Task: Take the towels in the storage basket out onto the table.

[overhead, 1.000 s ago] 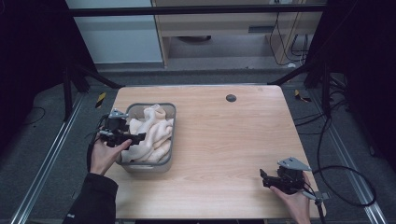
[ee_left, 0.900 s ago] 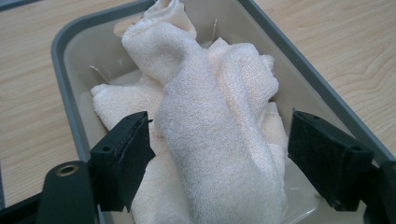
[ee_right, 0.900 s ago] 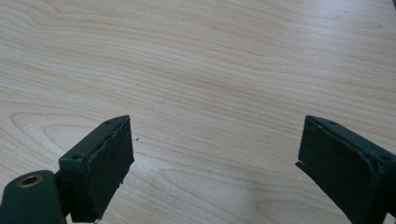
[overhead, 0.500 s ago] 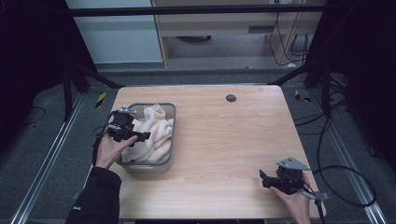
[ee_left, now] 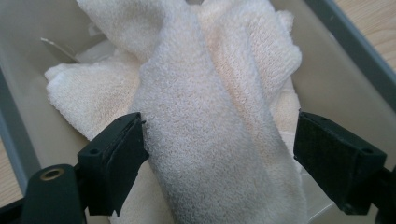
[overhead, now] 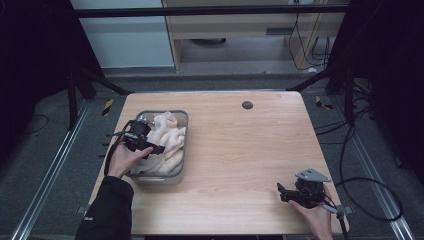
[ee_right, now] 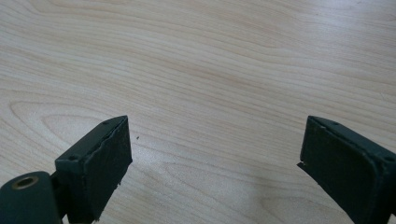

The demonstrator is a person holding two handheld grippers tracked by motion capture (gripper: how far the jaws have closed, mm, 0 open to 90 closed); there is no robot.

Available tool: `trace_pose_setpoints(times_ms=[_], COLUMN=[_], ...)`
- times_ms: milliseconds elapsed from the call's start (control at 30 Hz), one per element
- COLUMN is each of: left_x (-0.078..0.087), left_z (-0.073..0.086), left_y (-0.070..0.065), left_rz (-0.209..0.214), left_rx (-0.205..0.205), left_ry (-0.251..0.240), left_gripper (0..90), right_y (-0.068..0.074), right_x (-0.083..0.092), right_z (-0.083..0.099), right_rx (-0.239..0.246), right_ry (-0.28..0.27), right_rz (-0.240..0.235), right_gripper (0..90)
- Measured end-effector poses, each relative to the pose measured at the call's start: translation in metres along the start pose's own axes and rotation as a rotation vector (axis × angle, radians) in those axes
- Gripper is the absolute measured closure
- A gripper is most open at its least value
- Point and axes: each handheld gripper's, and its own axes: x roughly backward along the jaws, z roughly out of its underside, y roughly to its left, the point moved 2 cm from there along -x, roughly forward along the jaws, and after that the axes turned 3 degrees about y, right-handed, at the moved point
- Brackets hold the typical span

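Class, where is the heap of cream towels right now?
In the high view, the cream terry towels lie in the grey plastic bin at the table's left, under the open left gripper.

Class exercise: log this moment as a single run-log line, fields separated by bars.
left tongs: open, straddling towel fold in grey bin | right tongs: open, above bare table | nothing gripped

both grippers were black — the left gripper (overhead: 156, 149) and the right gripper (overhead: 281, 192), which carried a grey three-cornered plate (overhead: 312, 175) and trailed a black cable (overhead: 372, 199). the jaws were flat, rectangular blocks — a brass-ringed hole (ee_left: 51, 174) beside one. the left arm wore a black sleeve (overhead: 106, 212).
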Motion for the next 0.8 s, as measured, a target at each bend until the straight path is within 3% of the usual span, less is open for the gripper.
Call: trace_pose_setpoints(times_ms=[333,500,800], left_x=[-0.014,-0.023,-0.022], left_z=[0.004,0.007,0.007], left_y=[0.004,0.006,0.005], left_rz=[-0.006,0.013,-0.004], left_rx=[0.022,0.047,0.057], left_ry=[0.058,0.094,0.118], left_gripper=[19.6,22.0,43.9], right_y=[0.001,0.002,0.002], right_x=[-0.002,-0.003,-0.003], right_z=[0.001,0.001,0.001], right_rx=[0.015,0.02,0.025], right_ry=[0.017,0.021,0.02], right_rz=[-0.003,-0.005,-0.005], right_gripper=[8.4,8.3,8.3])
